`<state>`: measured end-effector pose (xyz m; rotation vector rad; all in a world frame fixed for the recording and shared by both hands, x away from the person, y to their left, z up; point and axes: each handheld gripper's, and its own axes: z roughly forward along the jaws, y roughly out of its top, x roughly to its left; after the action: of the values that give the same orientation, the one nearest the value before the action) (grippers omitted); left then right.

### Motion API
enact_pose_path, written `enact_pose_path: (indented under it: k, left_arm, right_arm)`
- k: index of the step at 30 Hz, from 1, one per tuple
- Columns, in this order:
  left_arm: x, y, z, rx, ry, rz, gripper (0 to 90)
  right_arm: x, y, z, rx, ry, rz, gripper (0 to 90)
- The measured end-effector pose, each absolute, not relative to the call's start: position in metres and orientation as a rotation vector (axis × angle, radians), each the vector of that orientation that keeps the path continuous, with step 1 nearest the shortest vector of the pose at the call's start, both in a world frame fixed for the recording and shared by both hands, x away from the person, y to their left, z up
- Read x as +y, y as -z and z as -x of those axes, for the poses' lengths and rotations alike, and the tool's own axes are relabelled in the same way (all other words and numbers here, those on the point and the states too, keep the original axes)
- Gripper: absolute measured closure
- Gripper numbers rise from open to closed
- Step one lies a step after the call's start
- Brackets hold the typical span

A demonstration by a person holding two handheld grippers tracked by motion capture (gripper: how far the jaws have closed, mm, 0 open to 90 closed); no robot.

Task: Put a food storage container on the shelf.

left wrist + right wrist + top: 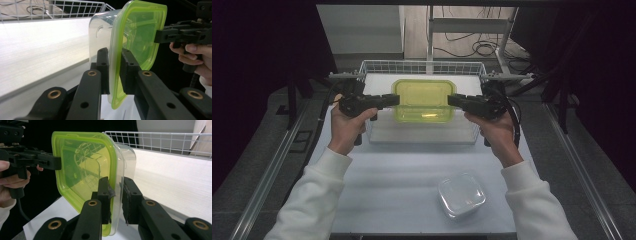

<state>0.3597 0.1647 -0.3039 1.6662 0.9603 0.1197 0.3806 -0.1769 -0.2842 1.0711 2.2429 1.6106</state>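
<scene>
A clear plastic container with a yellow-green lid (423, 100) hangs between my two grippers over the wire basket (377, 66). My left gripper (395, 100) is shut on the left rim of the lid, and in the left gripper view its jaws (115, 58) pinch the lid's edge (137, 37). My right gripper (452, 100) is shut on the opposite rim. In the right gripper view its jaws (116, 188) clamp the lid and the container wall (85, 165).
The white wire basket's rails (62, 7) (162, 140) ring the back of the white table (402, 170). A small clear lidded box (461, 195) sits near the front edge, right of centre. Metal rails run along both sides of the table.
</scene>
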Motion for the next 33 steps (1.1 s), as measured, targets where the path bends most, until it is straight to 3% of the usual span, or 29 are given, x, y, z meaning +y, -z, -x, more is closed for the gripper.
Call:
enact_pose_path:
  k: [9,33]
  left_arm:
    - [0.165,0.295,-0.377,0.96,-0.149,-1.688,79.5]
    - [0.165,0.293,-0.434,1.043,-0.042,-1.682,79.6]
  right_arm:
    - [-0.174,0.28,-0.4,2.243,-1.591,-1.088,77.8]
    - [-0.175,0.278,-0.453,2.245,-1.628,-1.23,78.3]
